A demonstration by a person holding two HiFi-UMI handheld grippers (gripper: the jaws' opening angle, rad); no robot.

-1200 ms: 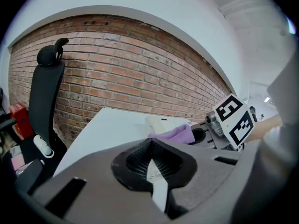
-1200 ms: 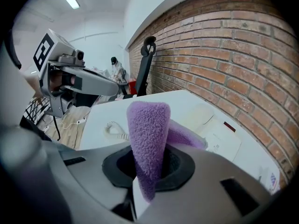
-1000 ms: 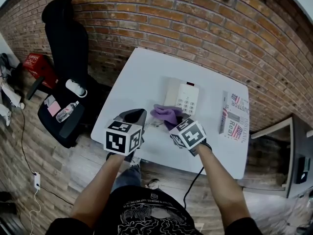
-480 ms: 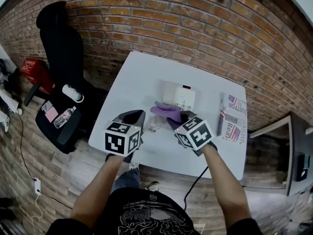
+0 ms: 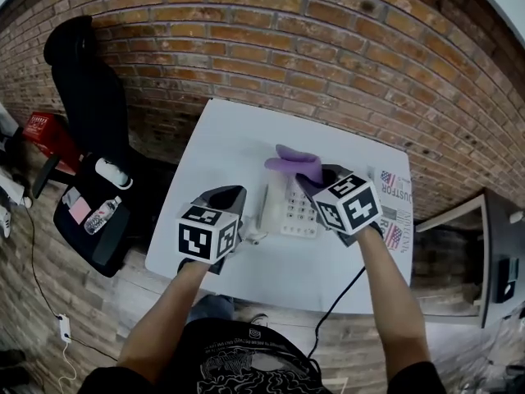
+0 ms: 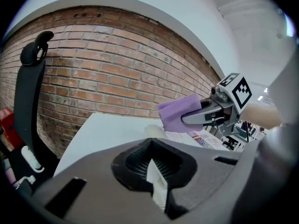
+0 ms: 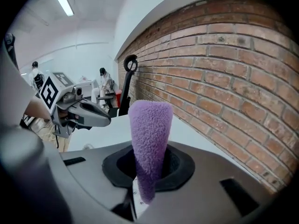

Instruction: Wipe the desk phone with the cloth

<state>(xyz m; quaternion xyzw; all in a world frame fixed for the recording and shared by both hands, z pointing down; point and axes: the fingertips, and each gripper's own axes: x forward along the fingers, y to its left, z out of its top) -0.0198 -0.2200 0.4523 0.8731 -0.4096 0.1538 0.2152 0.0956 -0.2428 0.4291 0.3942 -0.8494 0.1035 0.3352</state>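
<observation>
The white desk phone (image 5: 294, 210) lies on the white table (image 5: 225, 142), its handset on the left side. My right gripper (image 5: 312, 176) is shut on the purple cloth (image 5: 293, 162), which hangs over the phone's far edge. In the right gripper view the cloth (image 7: 149, 139) stands up from between the jaws. My left gripper (image 5: 235, 194) is shut with nothing in it, just left of the handset. The left gripper view shows the cloth (image 6: 180, 112) in the right gripper (image 6: 205, 115) ahead.
A printed magazine (image 5: 394, 208) lies on the table right of the phone. A curly phone cord (image 5: 250, 235) trails off the phone's near left corner. A black office chair (image 5: 86, 113) stands left of the table. The brick wall (image 5: 328, 72) runs behind.
My right gripper carried the cloth from the phone's near left side across to its far edge. The left gripper stayed beside the phone.
</observation>
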